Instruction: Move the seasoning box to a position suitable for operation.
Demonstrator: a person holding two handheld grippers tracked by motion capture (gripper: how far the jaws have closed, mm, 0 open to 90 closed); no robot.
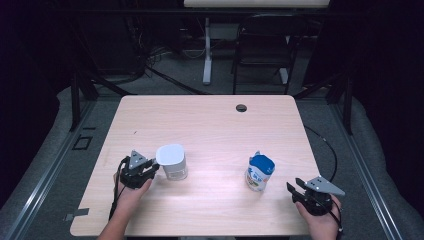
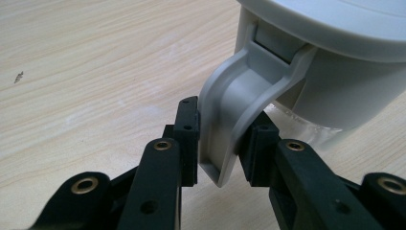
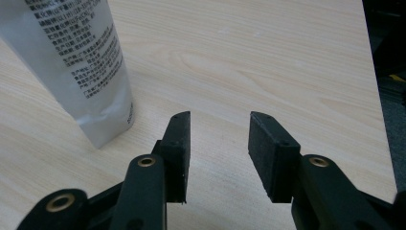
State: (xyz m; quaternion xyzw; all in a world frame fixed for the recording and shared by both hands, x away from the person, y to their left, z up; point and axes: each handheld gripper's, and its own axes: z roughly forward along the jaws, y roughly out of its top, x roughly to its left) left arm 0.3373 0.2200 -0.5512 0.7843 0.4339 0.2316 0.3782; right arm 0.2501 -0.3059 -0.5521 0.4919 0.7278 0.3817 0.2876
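At the near left of the wooden table, the left gripper clamps the handle of a lidded white jug. The right gripper, jaws parted and empty, sits just right of a blue-and-white pouch.

Matt grey plastic jug, glossy foil pouch, smooth pale wood-grain table.

Pale wood table, dark round grommet hole near far edge, white jug standing front left, blue-white pouch upright front right, well apart
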